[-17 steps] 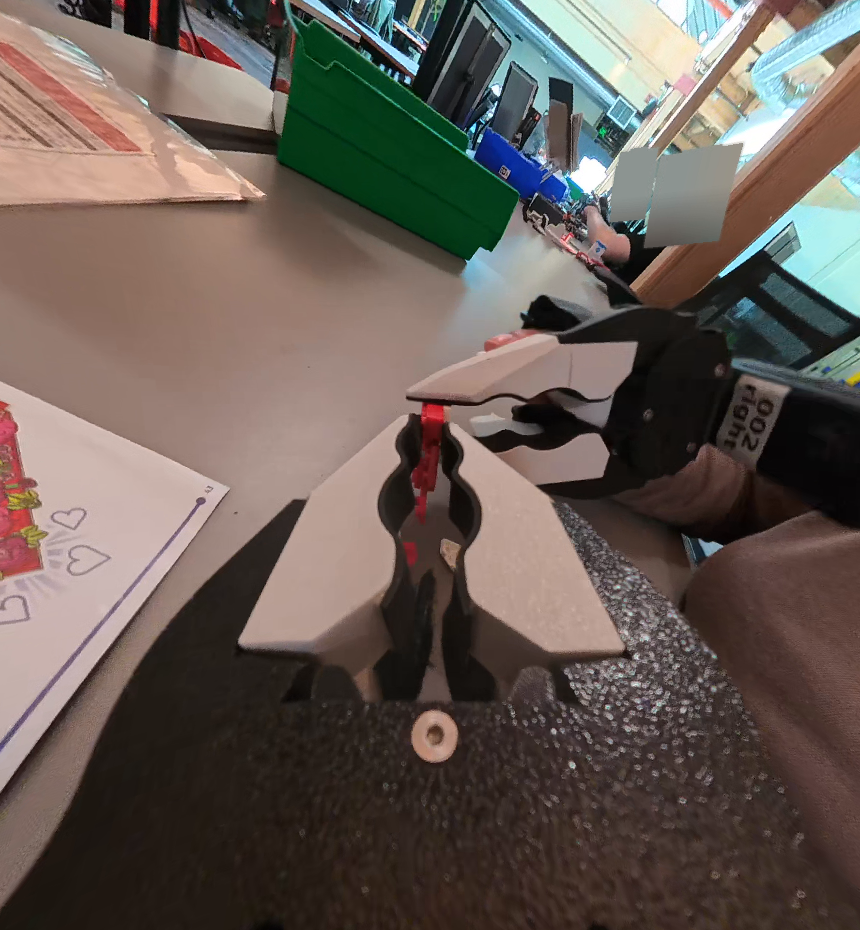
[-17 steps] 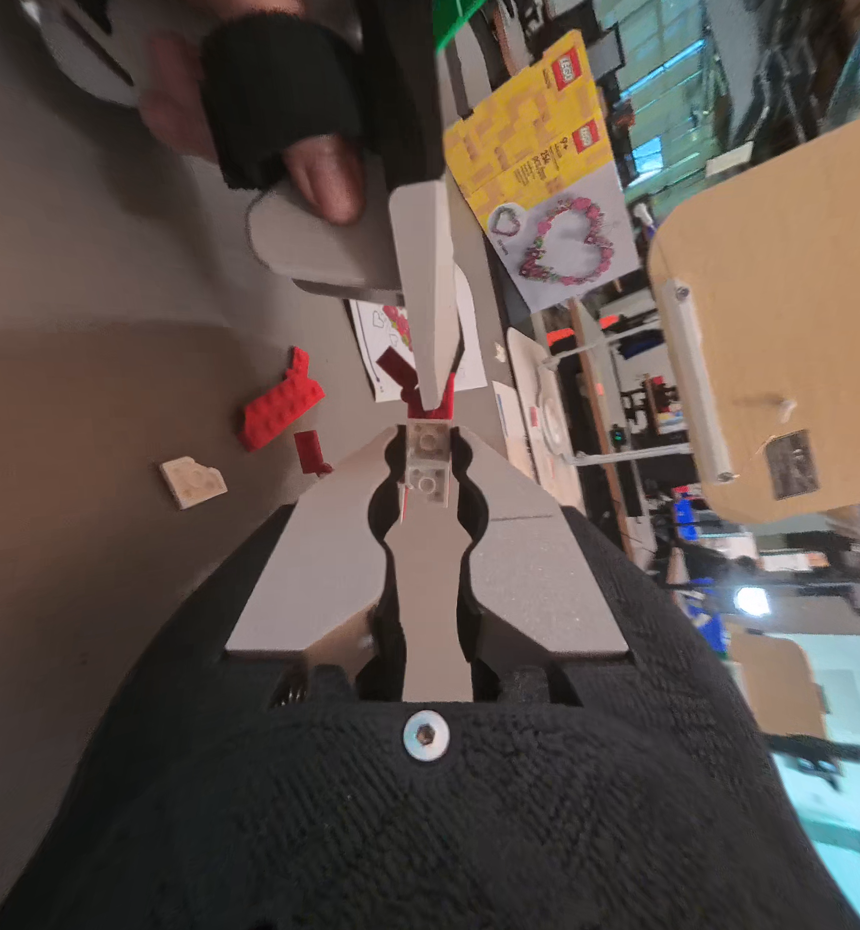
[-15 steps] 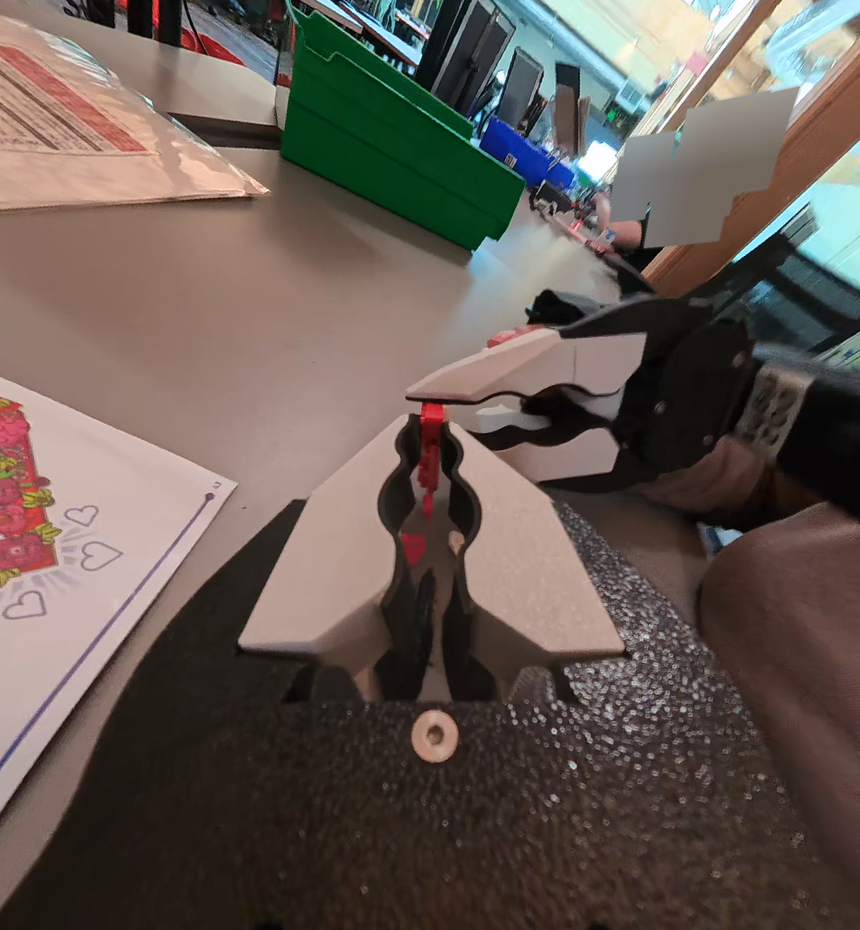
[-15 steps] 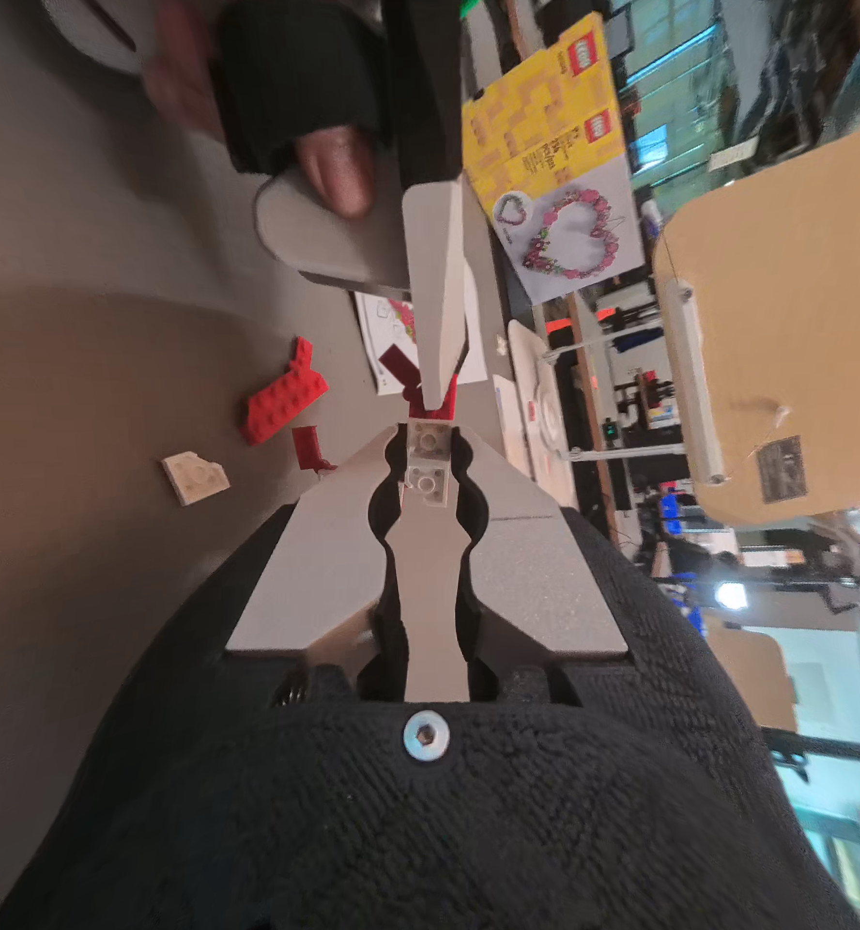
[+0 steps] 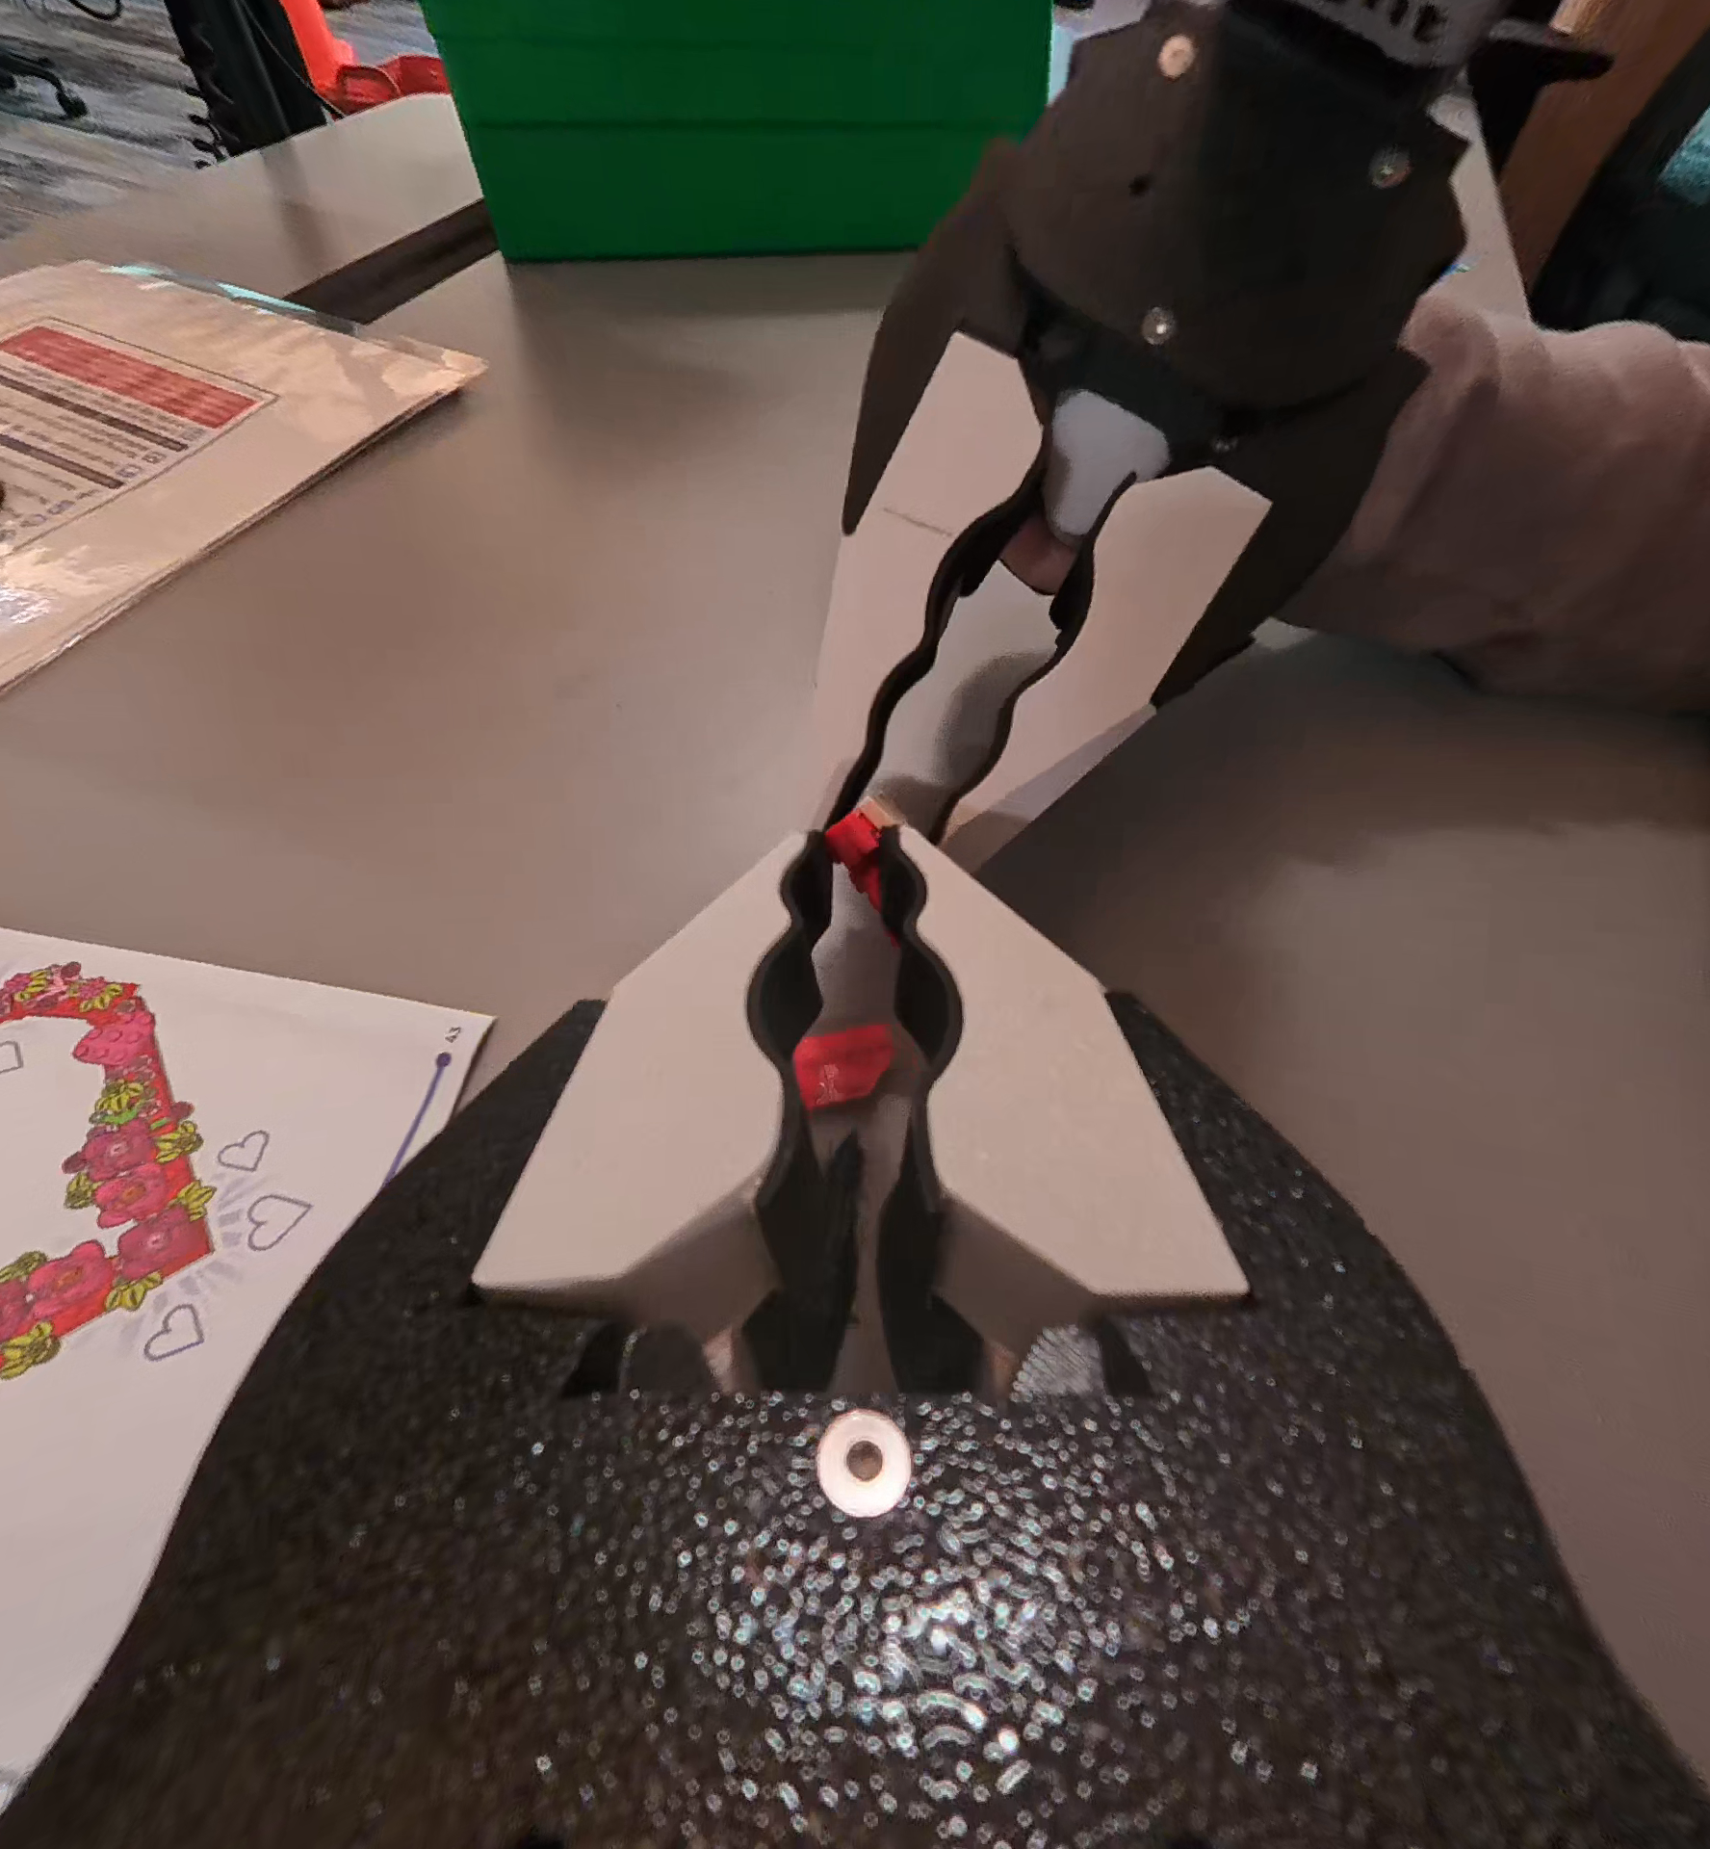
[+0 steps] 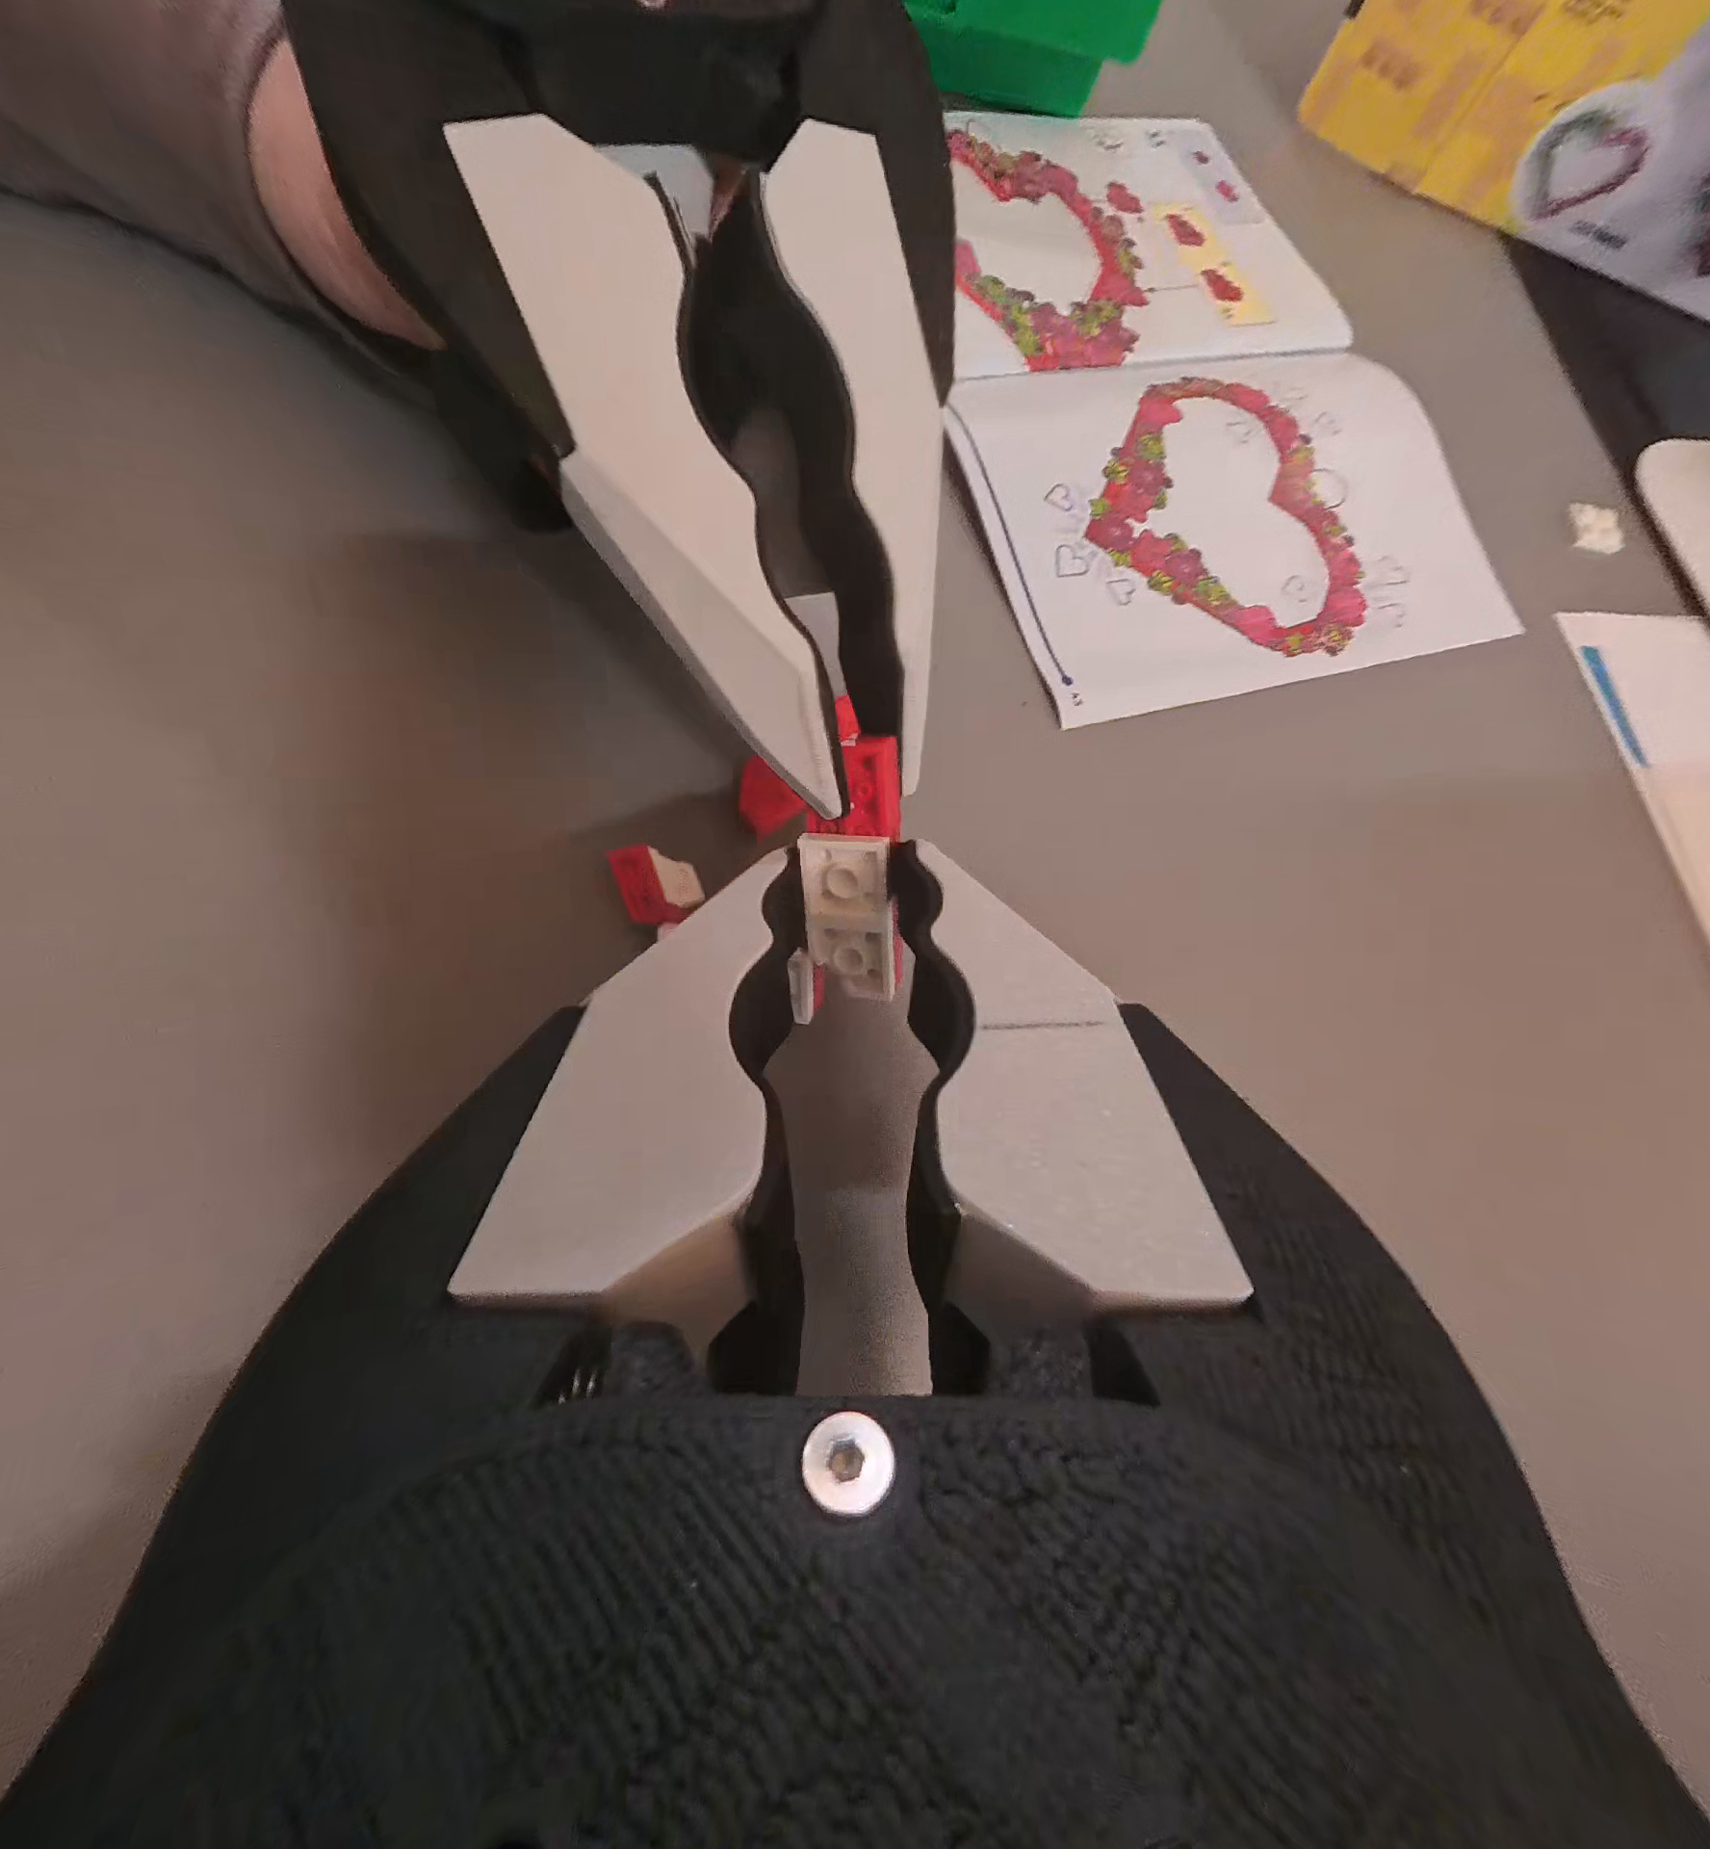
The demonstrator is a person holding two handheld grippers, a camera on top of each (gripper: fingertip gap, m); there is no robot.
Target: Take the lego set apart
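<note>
- Above the grey table (image 6: 231,900), left gripper (image 6: 856,800) and right gripper (image 6: 846,870) tip to tip.
- Left clamped on red lego piece (image 6: 871,785).
- Right clamped on white lego plates (image 6: 846,926), joined to the red.
- Loose red bricks (image 6: 766,795) just beneath; instruction booklet (image 6: 1231,540) nearby.

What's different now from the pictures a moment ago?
The two tools have swung round: before they met at right angles, now they face each other tip to tip. The left gripper still pinches the red piece and the right gripper the white plates, still joined. Loose bricks and the open booklet lie unmoved.
</note>
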